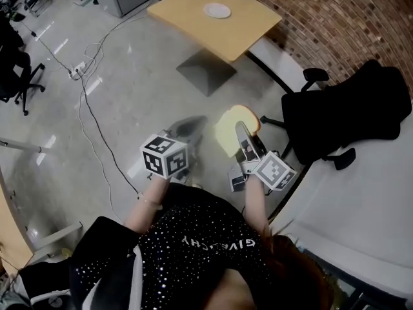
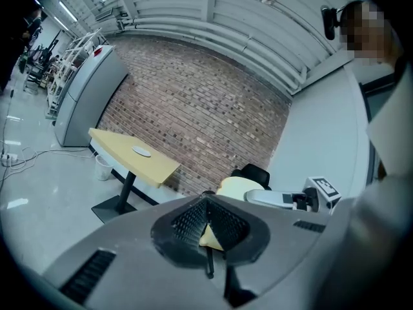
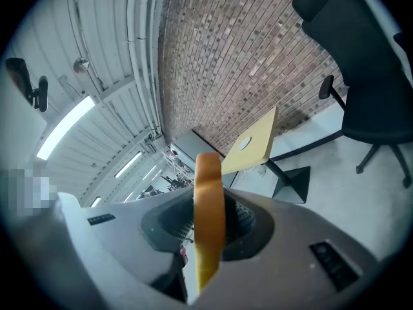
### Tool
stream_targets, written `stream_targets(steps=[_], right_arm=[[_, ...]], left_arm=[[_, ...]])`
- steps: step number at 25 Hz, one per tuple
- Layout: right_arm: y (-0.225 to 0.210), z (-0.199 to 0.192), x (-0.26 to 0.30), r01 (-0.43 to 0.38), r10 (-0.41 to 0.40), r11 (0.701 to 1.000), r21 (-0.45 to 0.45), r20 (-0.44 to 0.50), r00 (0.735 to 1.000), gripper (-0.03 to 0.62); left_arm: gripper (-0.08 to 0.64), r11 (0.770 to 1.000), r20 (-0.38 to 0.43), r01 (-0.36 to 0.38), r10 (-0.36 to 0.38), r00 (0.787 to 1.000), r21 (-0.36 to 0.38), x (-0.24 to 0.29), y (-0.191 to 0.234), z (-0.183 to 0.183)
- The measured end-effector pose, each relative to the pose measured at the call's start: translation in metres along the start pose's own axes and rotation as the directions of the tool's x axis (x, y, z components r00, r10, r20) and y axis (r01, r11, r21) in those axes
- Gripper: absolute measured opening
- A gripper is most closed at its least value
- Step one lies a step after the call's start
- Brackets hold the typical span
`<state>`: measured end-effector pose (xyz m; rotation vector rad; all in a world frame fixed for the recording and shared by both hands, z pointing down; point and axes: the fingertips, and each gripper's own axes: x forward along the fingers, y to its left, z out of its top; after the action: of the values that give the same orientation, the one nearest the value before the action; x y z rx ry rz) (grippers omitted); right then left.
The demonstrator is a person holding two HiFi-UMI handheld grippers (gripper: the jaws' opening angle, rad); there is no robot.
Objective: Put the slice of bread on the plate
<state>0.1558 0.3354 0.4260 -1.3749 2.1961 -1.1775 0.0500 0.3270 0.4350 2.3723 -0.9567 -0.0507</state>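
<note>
1. My right gripper (image 1: 245, 141) is clamped on the slice of bread (image 1: 227, 131), its two jaws pressing the slice's flat faces (in its own view the slice stands edge-on, its crust rising above the jaw tips).
2. The bread hangs in the air over the grey floor (image 1: 129, 95), just in front of the person who carries the rig. It is well apart from the table.
3. My left gripper (image 1: 187, 129) hovers just beside the right one, at about the same height, with its jaws brought together at the tips. A small pale-yellow patch shows low between its pads, and I cannot tell what it is.
4. The plate (image 1: 217, 10), white and round, lies on the yellow table (image 1: 193, 18) up ahead, toward the table's far side. Nothing is on it.
5. The table stands on a single dark pedestal close to the brick wall (image 1: 335, 24).
6. A black office chair (image 1: 342, 108) stands to the right of the bread, near the foot of that wall.
7. Cables (image 1: 90, 108) trail across the floor on the left.
</note>
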Motion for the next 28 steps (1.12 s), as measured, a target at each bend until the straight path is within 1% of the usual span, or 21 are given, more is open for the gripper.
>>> stream_targets(steps=[13,17,28], right_arm=[[-0.025,0.062,0.117,0.017,-0.017,1.000,0.015,-0.032,0.999,0.098],[-0.034,0.084,0.153,0.027,-0.026,0.999,0.020,-0.039,0.999,0.098],[-0.055,0.135,0.248,0.044,-0.042,0.999,0.029,-0.058,0.997,0.098]], left_arm=[[0.009,1.000,-0.025,0.000,0.000,1.000,-0.028,0.085,0.076,0.067],[0.009,0.999,-0.022,0.015,-0.015,1.000,-0.035,0.115,0.098,0.093],[0.009,0.998,-0.042,0.027,-0.029,0.999,-0.053,0.189,0.162,0.149]])
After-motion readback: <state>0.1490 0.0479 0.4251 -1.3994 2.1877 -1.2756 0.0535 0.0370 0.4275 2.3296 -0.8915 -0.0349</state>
